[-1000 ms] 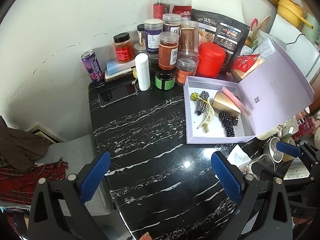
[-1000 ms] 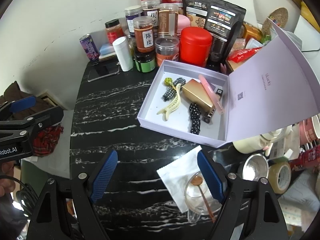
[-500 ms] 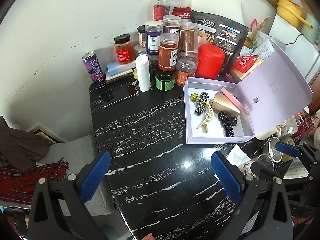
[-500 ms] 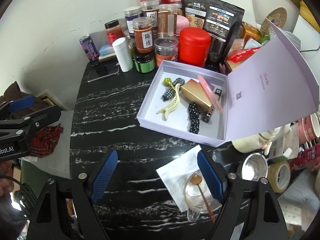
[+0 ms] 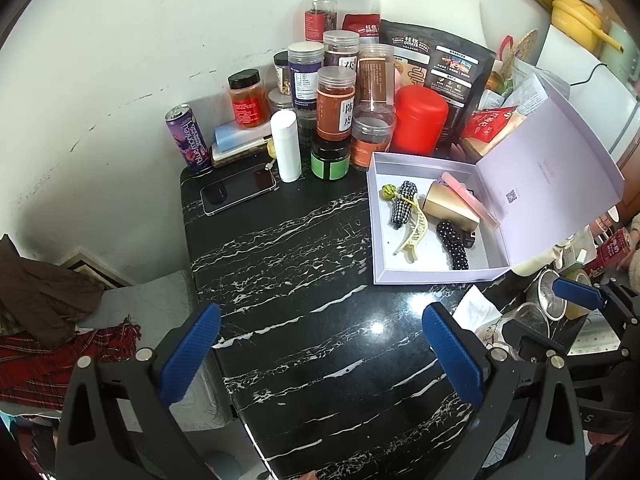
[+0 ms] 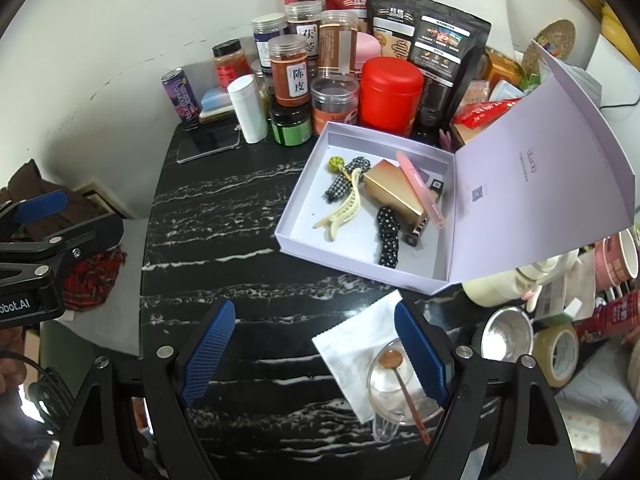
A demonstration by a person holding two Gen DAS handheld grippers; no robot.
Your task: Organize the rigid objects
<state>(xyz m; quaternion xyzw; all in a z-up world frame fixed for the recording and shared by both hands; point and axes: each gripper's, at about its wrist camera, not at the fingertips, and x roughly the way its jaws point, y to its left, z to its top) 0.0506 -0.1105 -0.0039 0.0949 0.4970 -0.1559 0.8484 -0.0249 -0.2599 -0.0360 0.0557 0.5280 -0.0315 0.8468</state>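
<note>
An open lilac box (image 5: pixel 432 276) (image 6: pixel 362 272) sits on the black marble table (image 5: pixel 288 264) with its lid (image 6: pixel 536 196) raised to the right. Inside lie a gold box (image 6: pixel 394 192), a cream hair claw (image 6: pixel 344 210), a checked hair clip (image 6: pixel 344 180), a polka-dot clip (image 6: pixel 387 240), a pink stick (image 6: pixel 420 188) and a small green ball (image 6: pixel 334 163). My left gripper (image 5: pixel 320 350) is open and empty above the table's near edge. My right gripper (image 6: pixel 316 352) is open and empty, in front of the box.
Jars (image 6: pixel 289 76), a red canister (image 6: pixel 390 94), a white bottle (image 5: pixel 285 146), a drink can (image 5: pixel 188 138) and a black pouch (image 5: pixel 436 64) crowd the back. A phone (image 5: pixel 238 188) lies back left. A napkin (image 6: pixel 352 344), glass dish with spoon (image 6: pixel 394 384), metal cup (image 6: pixel 506 334) and tape (image 6: pixel 558 354) sit at right.
Both grippers have shifted only slightly. The box lid stands a little more upright than one second ago. Nothing was grasped or released.
</note>
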